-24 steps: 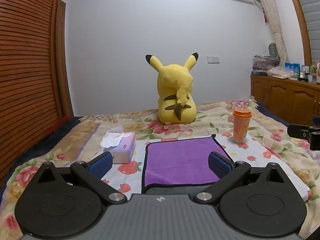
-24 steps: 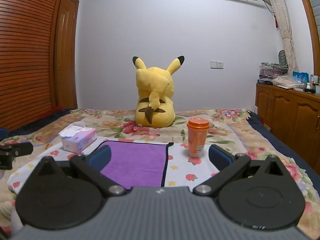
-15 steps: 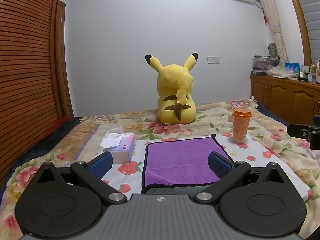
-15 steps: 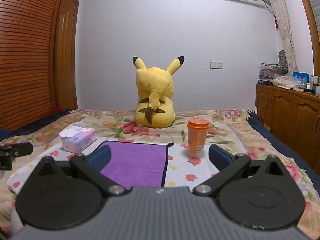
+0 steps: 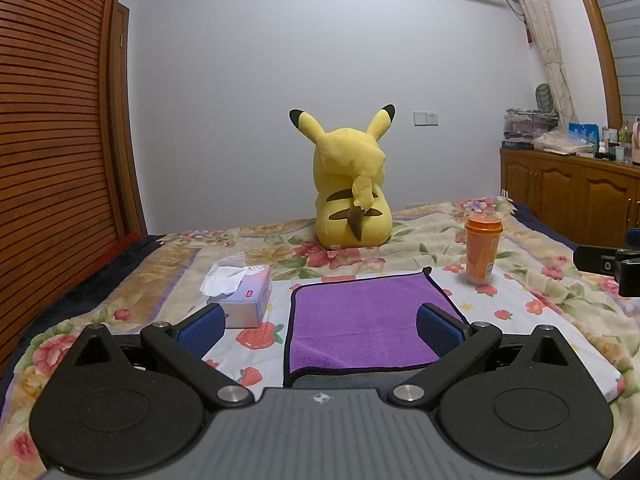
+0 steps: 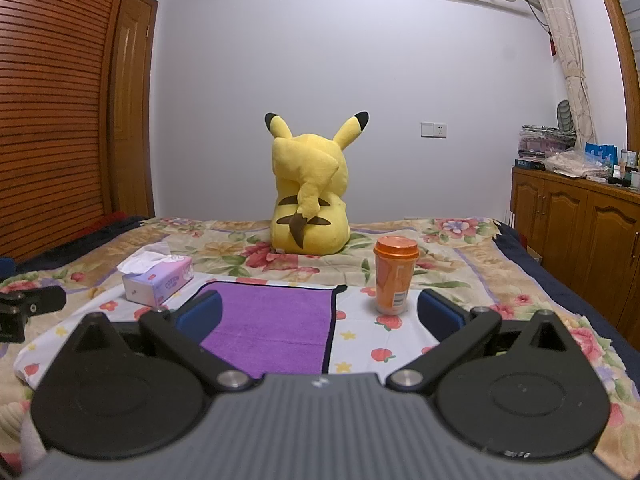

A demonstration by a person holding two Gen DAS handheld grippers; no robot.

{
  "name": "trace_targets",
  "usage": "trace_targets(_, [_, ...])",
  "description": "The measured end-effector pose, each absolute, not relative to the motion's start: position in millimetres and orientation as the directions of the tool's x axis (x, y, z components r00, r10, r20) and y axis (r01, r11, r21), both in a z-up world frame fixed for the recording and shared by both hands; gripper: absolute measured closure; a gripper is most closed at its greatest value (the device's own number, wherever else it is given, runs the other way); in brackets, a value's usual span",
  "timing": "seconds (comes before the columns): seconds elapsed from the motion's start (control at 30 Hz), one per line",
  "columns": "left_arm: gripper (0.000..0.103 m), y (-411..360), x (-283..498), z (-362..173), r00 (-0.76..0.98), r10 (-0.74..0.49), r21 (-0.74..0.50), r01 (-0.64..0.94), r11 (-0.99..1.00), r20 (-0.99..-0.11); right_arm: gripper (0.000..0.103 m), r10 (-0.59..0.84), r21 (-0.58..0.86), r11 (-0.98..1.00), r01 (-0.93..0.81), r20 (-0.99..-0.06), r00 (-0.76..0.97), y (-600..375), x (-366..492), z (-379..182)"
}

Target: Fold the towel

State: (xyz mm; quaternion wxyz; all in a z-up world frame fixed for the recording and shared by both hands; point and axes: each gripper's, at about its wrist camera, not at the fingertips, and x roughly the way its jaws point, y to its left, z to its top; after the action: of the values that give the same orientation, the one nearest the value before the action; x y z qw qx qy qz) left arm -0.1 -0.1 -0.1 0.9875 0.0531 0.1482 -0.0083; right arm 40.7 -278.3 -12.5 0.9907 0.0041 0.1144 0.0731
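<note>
A purple towel (image 5: 360,320) with a black hem lies flat on the flowered bed sheet; it also shows in the right wrist view (image 6: 272,328). My left gripper (image 5: 320,330) is open and empty, hovering just in front of the towel's near edge, its blue pads (image 5: 202,326) spread wide. My right gripper (image 6: 320,318) is open and empty, in front of the towel's right edge. Each gripper's body shows at the edge of the other's view.
A tissue box (image 5: 246,300) stands left of the towel, also in the right wrist view (image 6: 158,278). An orange cup (image 5: 482,252) stands at the towel's far right corner (image 6: 395,280). A yellow plush (image 5: 352,196) sits behind. A wooden cabinet (image 6: 580,232) lines the right.
</note>
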Motion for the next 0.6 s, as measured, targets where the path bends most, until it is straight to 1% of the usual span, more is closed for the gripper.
trace_targets(0.6, [0.0,-0.6,-0.1,-0.2,0.956,0.0,0.105,0.033,0.994,-0.294,0.0,0.145,0.026,0.989,-0.142,-0.227,0.963,-279.3,40.7,-12.8])
